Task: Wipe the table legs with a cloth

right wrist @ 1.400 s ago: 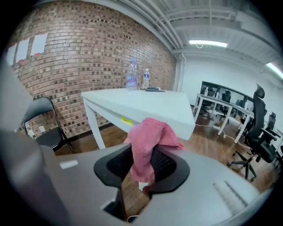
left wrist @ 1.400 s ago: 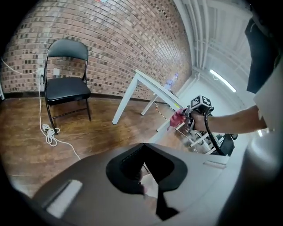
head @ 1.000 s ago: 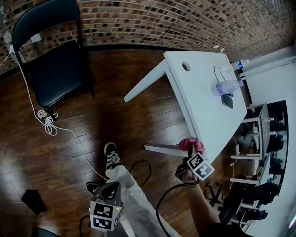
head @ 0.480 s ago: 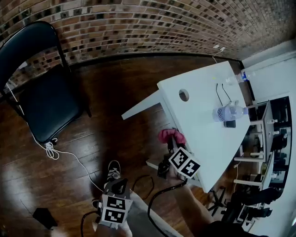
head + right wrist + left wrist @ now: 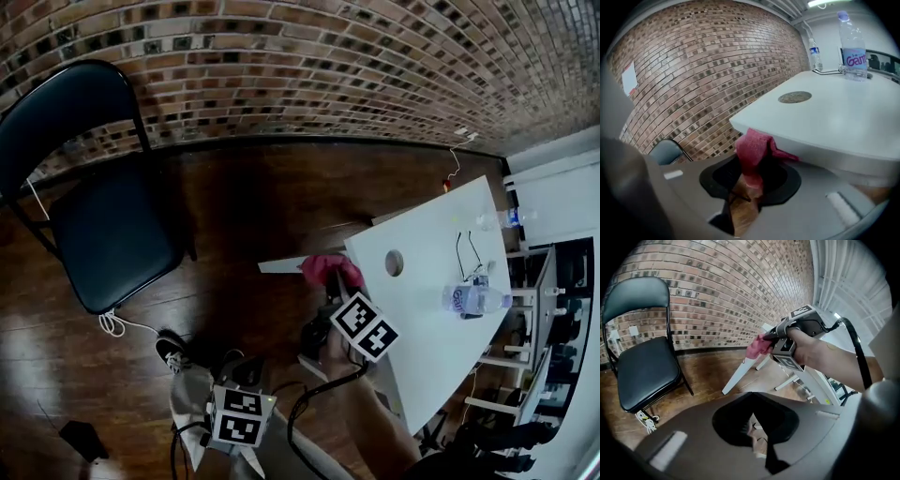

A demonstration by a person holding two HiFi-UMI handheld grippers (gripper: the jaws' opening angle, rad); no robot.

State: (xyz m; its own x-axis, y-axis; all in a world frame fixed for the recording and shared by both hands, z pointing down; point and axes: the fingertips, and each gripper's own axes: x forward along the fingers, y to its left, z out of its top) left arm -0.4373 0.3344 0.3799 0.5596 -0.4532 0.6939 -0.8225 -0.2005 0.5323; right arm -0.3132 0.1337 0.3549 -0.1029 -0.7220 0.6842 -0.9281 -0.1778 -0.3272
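The pink cloth point(image 5: 330, 270) is bunched in my right gripper point(image 5: 328, 283), which is shut on it beside the far corner of the white table point(image 5: 441, 328). It hangs just over the top of a slanted white table leg point(image 5: 281, 265). In the right gripper view the cloth point(image 5: 752, 152) rises from the right gripper point(image 5: 749, 183) and touches the table's edge point(image 5: 811, 138). The left gripper view shows that cloth point(image 5: 756, 347) above the leg point(image 5: 739, 375). My left gripper point(image 5: 242, 375) hangs low near my legs, shut and empty point(image 5: 761, 451).
A black folding chair point(image 5: 103, 216) stands left, by the brick wall point(image 5: 281, 56). A white cord point(image 5: 117, 323) lies on the wood floor. A water bottle point(image 5: 476, 298) stands on the table. A black cable point(image 5: 309, 403) trails from the right gripper. Shelving point(image 5: 553, 309) fills the right.
My right gripper has carried the cloth from the near table leg up along the table's side to the far corner and leg. The left gripper stayed low and idle.
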